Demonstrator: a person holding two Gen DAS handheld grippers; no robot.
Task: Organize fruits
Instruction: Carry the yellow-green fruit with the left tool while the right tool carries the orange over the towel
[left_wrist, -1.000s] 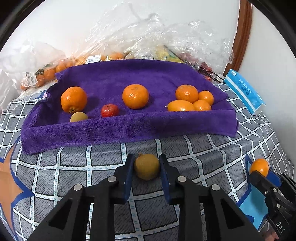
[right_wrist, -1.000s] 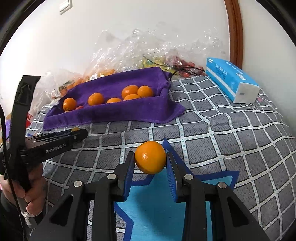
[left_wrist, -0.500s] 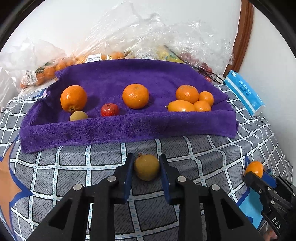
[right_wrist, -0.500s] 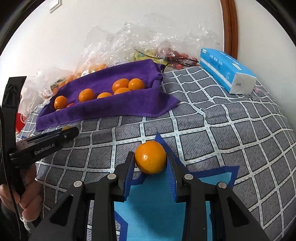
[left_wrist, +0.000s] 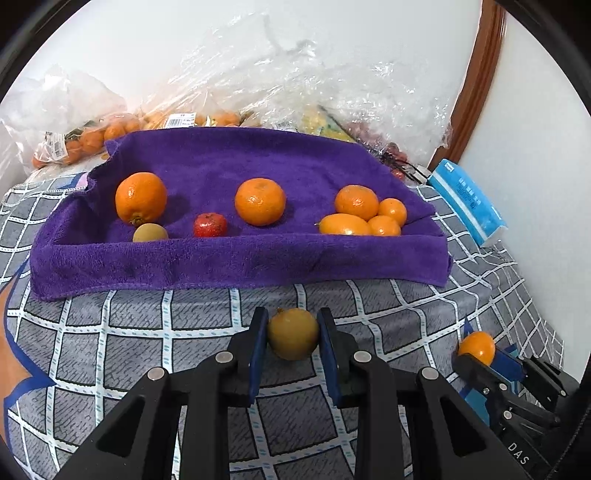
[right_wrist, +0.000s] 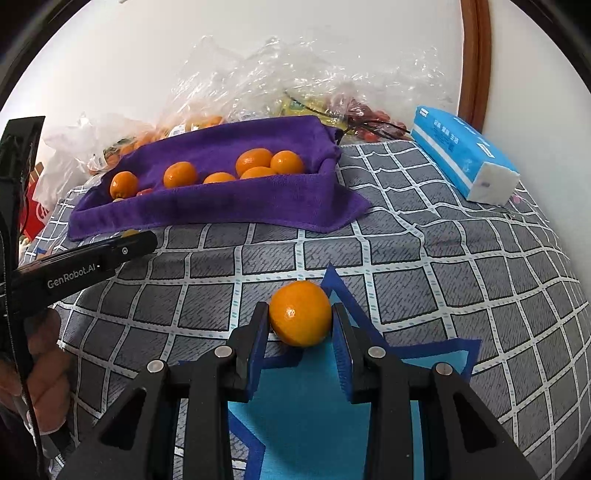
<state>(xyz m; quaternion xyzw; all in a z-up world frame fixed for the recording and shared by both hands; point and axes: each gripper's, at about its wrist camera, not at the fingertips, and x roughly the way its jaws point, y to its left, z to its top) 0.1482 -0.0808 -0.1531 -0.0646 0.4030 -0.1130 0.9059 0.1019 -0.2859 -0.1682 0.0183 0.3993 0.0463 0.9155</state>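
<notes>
Little has moved: left tongs (left_wrist: 293, 339) stay clamped on my yellow-brown fruit (left_wrist: 293, 333), right tongs (right_wrist: 300, 321) on my orange (right_wrist: 300, 312), before the purple towel (left_wrist: 236, 258).

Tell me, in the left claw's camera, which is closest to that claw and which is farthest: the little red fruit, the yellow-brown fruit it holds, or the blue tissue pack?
1. Yellow-brown fruit: pinched in the left claw.
2. Little red fruit: on the purple towel, near its front edge.
3. Blue tissue pack: far right, by the wall.

Purple towel (right_wrist: 207, 206) hides the red fruit (right_wrist: 144, 191) mostly; bagged fruit (left_wrist: 88, 138) blurred behind plastic.
</notes>
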